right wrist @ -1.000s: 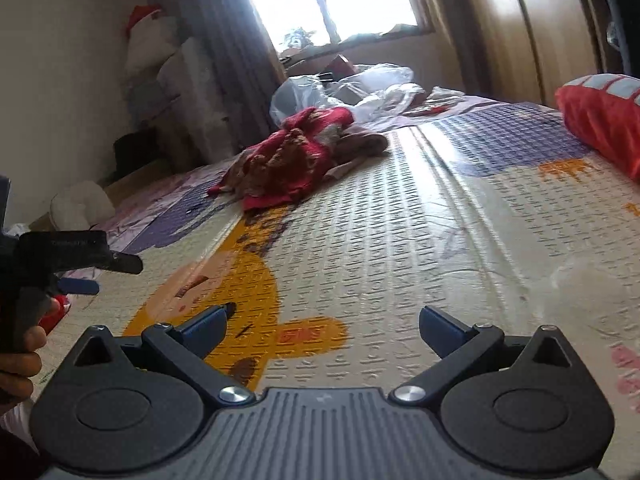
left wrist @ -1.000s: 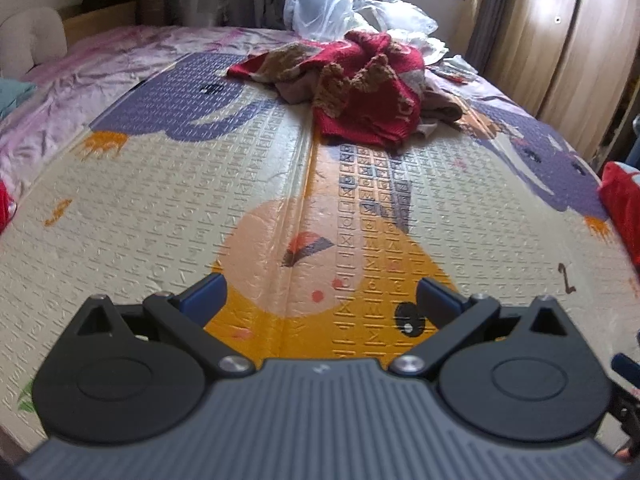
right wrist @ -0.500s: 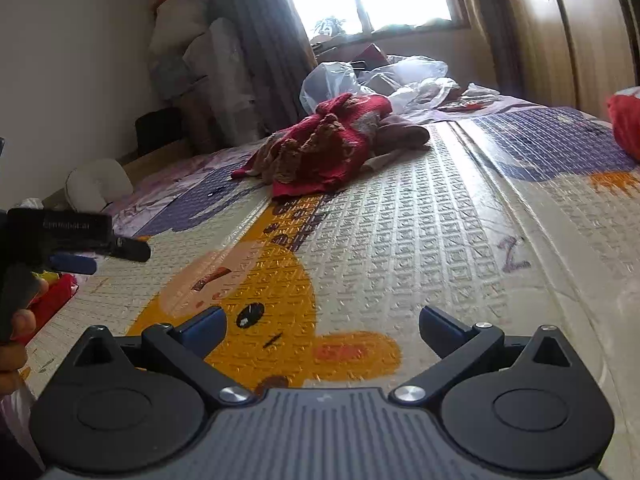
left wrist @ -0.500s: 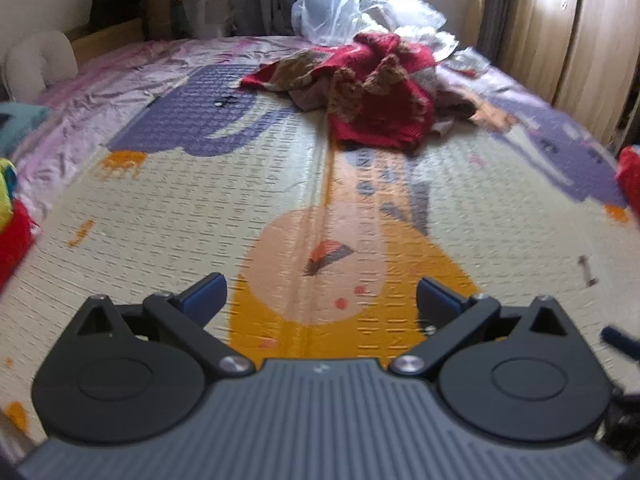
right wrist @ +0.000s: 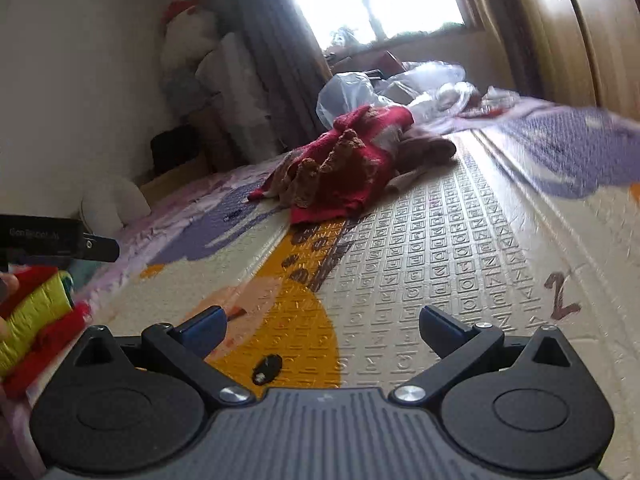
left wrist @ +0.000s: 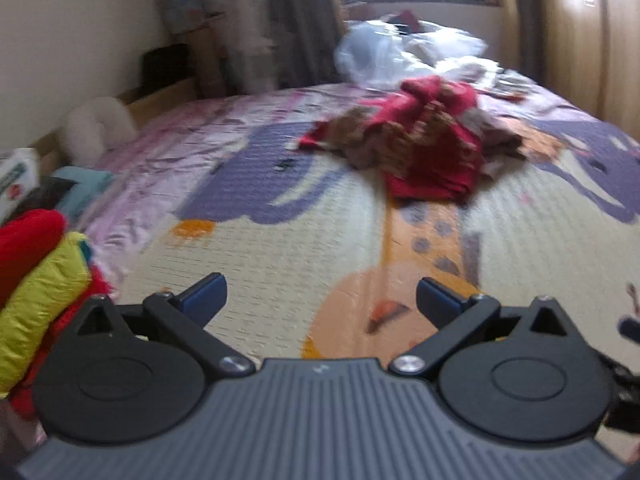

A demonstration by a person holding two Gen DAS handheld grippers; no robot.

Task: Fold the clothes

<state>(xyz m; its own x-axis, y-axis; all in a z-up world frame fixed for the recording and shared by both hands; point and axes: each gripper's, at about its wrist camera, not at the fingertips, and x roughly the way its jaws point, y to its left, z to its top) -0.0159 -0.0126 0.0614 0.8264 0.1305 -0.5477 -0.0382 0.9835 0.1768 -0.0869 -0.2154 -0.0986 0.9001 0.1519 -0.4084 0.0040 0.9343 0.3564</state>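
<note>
1. At the far end of the patterned play mat (right wrist: 440, 264), a crumpled heap of clothes (right wrist: 344, 164) is seen, red knit with brown fabric mixed in; in the left wrist view the heap (left wrist: 424, 148) lies well beyond both grippers.
2. The left gripper (left wrist: 320, 296) is held with its fingers spread wide and nothing between them; the right gripper (right wrist: 322, 326) is likewise wide apart and empty.
3. The heap is judged soft, limp and light, likely to sag and drag neighbouring pieces when lifted; a hem or free edge at the near side of the red piece is suggested as the place to pinch.
4. Counted: two grippers, one mat, one heap. How many garments are in the heap cannot be told.
5. A red and yellow bundle (left wrist: 36, 276) is seen at the left edge, and clear plastic bags (right wrist: 360, 92) behind the heap.
</note>
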